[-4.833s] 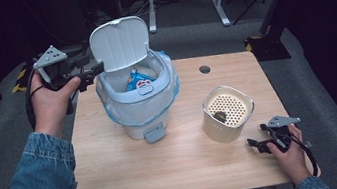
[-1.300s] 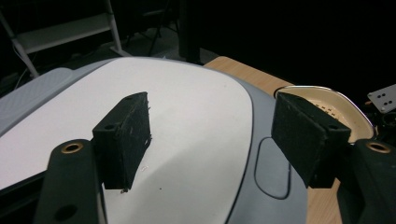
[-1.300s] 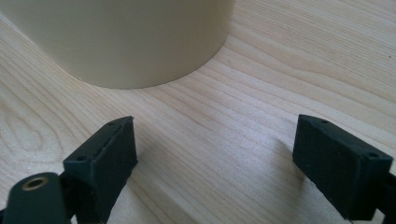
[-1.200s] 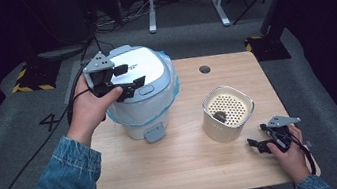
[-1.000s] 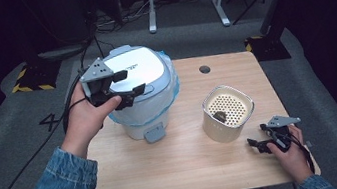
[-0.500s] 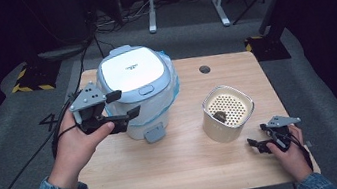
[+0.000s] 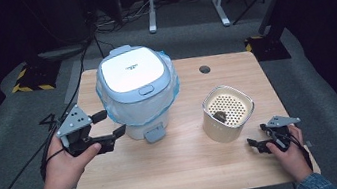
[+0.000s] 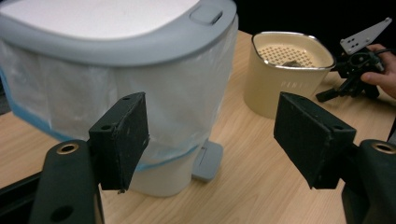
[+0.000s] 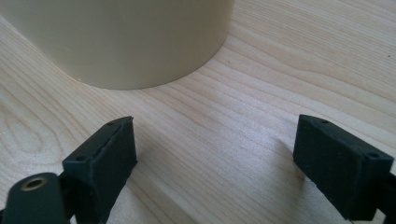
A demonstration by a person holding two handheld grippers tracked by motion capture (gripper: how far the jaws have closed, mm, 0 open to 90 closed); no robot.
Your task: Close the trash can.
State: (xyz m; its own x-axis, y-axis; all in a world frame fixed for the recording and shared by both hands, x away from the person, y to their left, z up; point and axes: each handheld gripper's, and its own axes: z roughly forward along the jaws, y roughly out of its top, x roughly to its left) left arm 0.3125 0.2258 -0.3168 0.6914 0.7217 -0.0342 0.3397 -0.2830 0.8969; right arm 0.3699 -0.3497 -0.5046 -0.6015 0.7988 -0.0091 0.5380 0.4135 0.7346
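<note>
The white desktop trash bin with a grey-blue closed lid and a clear plastic liner (image 7: 138,93) stands far-left on the light wooden table (image 7: 188,172). The left gripper (image 7: 109,125) is held just left of the bin's base, near its small grey pedal (image 7: 154,134), its 2 jaws spread wide with nothing between them. To the right sits a cream container with a perforated insert (image 7: 227,112). The right gripper (image 7: 256,143) rests on the table near-right of that container, jaws wide and empty.
</note>
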